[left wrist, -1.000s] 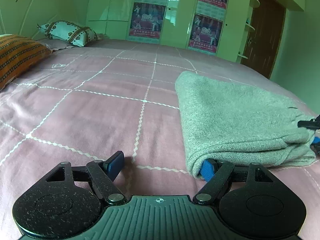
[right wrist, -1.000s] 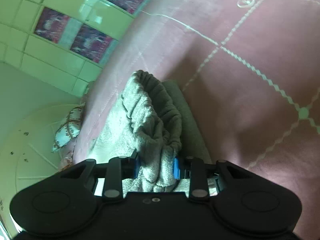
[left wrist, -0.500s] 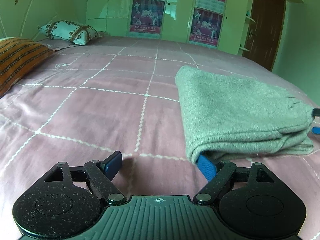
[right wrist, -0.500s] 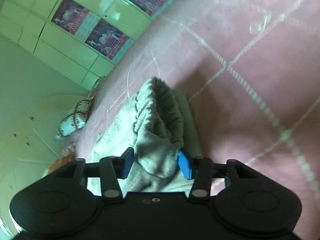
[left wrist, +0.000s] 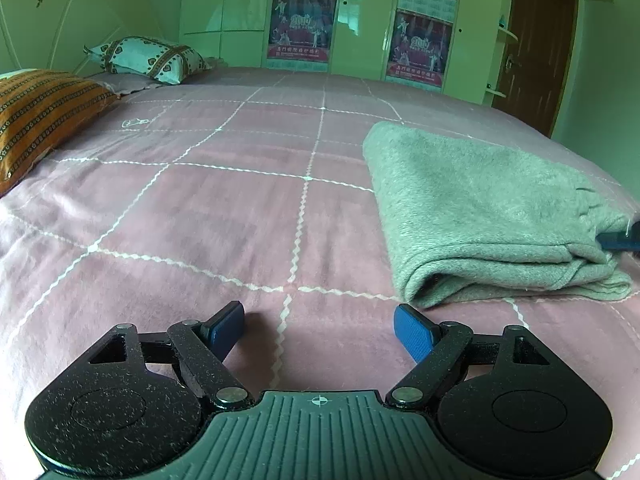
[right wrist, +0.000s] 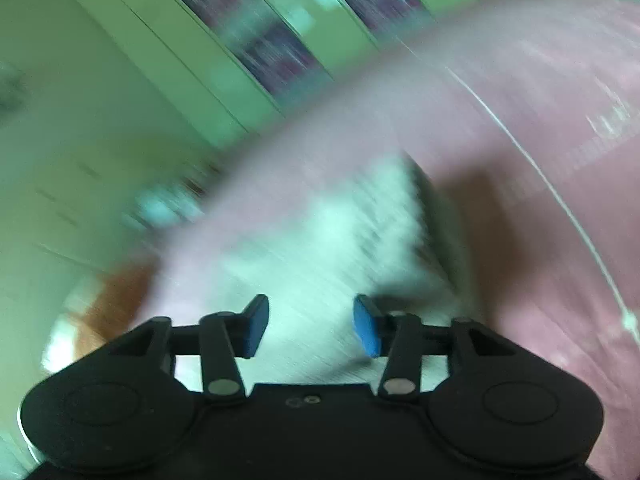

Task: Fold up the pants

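Observation:
The grey pants (left wrist: 480,208) lie folded in a flat stack on the pink bed (left wrist: 200,208), at the right of the left wrist view. My left gripper (left wrist: 318,328) is open and empty, low over the bed just in front of the stack's near corner. A blue fingertip of my right gripper (left wrist: 618,240) shows at the stack's right end. The right wrist view is heavily blurred. There my right gripper (right wrist: 310,326) is open and empty, with the pale pants (right wrist: 320,248) lying just beyond and below it.
An orange striped pillow (left wrist: 36,116) lies at the left edge of the bed and a patterned pillow (left wrist: 148,58) at the far left. Wardrobe doors with posters (left wrist: 360,20) stand behind the bed, and a brown door (left wrist: 532,44) at the far right.
My right gripper opened and let go of the pants' waistband, then swung away fast. My left gripper drew back from under the stack's corner, open.

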The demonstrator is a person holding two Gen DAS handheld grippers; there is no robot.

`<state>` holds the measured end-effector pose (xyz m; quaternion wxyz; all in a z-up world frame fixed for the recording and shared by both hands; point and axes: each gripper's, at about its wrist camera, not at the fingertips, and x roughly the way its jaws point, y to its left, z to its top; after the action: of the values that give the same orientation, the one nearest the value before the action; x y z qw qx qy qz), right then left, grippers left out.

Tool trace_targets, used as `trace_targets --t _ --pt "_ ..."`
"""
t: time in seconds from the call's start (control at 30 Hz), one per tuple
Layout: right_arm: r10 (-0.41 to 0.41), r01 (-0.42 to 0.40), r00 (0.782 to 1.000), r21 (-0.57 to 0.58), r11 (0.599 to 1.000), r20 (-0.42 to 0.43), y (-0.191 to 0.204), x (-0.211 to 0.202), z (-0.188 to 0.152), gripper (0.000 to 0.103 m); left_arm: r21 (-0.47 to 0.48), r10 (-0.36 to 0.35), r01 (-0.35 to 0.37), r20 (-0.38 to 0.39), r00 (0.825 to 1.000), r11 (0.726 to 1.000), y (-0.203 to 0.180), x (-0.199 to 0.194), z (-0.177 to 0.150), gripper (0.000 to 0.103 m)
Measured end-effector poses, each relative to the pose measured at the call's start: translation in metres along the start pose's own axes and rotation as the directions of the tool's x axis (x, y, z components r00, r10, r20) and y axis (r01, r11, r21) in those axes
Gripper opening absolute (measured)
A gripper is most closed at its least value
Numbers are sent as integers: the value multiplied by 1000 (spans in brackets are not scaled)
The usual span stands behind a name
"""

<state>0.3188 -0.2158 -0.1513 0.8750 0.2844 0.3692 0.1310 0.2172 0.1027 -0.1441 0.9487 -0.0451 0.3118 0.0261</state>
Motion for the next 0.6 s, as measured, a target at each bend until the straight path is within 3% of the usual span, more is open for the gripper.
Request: trace_targets --t 0.1,0.17,0.27,0.43,0.6 --pt "46 -46 999 58 997 6 -9 -10 6 0 -22 12 -12 14 1000 1000 5 -9 4 82" --pt "46 -46 995 -2 999 92 0 -32 9 21 -64 -2 8 92 996 998 11 -25 13 82" --pt "60 -54 990 -47 997 131 6 -43 23 21 -82 -16 29 152 988 996 9 -29 41 82" --pt "64 -58 987 -46 997 146 14 -36 43 20 -75 -55 65 128 990 995 -8 3 80 82" --pt "81 -86 986 30 996 145 2 -39 36 24 -67 -67 74 101 993 995 -10 2 55 82"
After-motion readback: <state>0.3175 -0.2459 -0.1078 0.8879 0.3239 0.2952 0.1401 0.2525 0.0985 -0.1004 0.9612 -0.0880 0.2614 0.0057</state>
